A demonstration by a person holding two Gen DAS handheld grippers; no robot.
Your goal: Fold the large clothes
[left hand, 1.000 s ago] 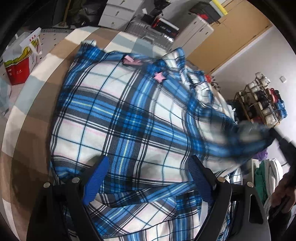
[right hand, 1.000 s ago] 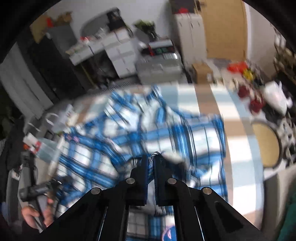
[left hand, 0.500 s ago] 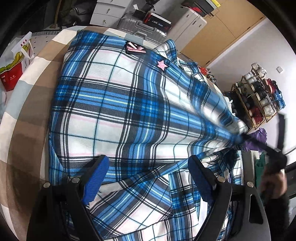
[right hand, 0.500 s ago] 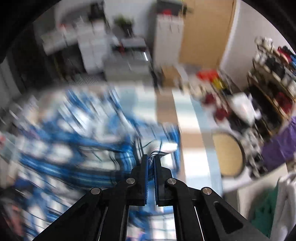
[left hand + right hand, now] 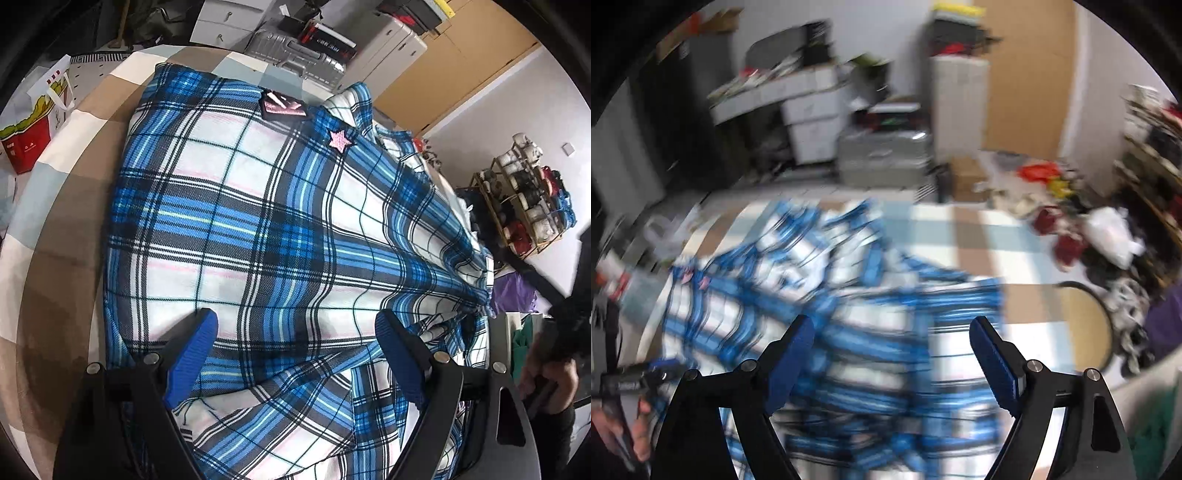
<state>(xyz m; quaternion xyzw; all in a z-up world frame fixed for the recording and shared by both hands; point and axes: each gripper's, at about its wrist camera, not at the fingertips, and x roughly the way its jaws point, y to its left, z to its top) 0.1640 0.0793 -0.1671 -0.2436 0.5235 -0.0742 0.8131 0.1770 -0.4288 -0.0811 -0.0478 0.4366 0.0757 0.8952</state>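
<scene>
On the checked tablecloth, blue plaid shirt lies spread, pink star patch near its far end, left gripper wide apart above it, right gripper jaws just opened wide, nothing pinched, blurred shirt below.

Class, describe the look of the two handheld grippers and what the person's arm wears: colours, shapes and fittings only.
The left gripper and the right gripper look alike: black angular frames with round silver bolts, and two fingers faced with ribbed blue pads. A dark sleeve covers the arm at the left view's edge.
</scene>
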